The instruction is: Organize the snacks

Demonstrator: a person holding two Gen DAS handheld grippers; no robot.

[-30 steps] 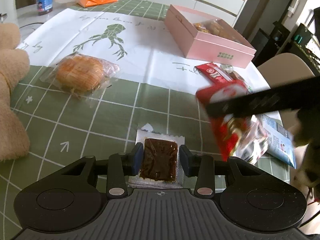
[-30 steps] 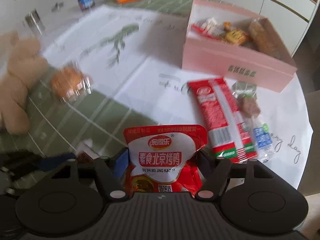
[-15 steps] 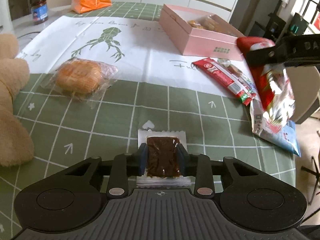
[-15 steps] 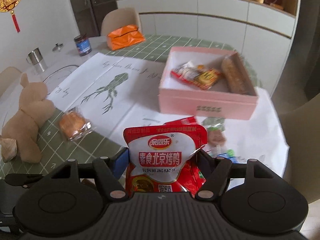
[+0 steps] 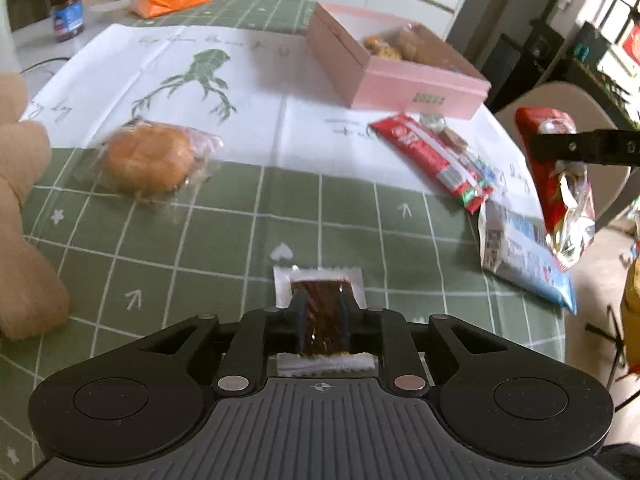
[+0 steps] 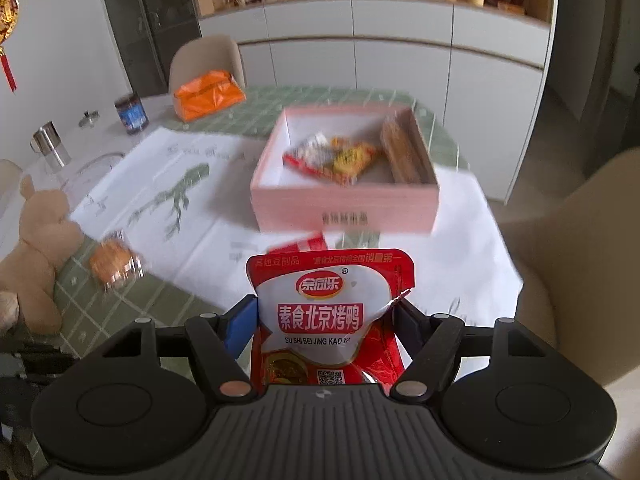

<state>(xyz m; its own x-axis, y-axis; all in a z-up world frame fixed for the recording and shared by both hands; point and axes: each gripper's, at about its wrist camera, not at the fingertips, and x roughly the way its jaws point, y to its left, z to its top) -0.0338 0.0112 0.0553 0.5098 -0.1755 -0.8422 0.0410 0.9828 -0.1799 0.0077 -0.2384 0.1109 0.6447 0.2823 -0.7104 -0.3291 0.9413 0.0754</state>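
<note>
Foil pouch (image 6: 329, 316) is light and crinkly, pinched at its sides by the right gripper (image 6: 326, 322). Left gripper (image 5: 322, 316) clamps the soft brown bar (image 5: 323, 312) mid-body near the table's (image 5: 200, 248) front edge.

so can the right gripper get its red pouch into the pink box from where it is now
Probably yes. The right gripper holds the red pouch clear of the table, and the pink box lies straight ahead, lid off, with bare floor on its left side. Nothing stands between them.

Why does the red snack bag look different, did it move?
Yes. The red snack bag, held in the right gripper, has risen off the table and toward the pink box, judged against that box.
</note>
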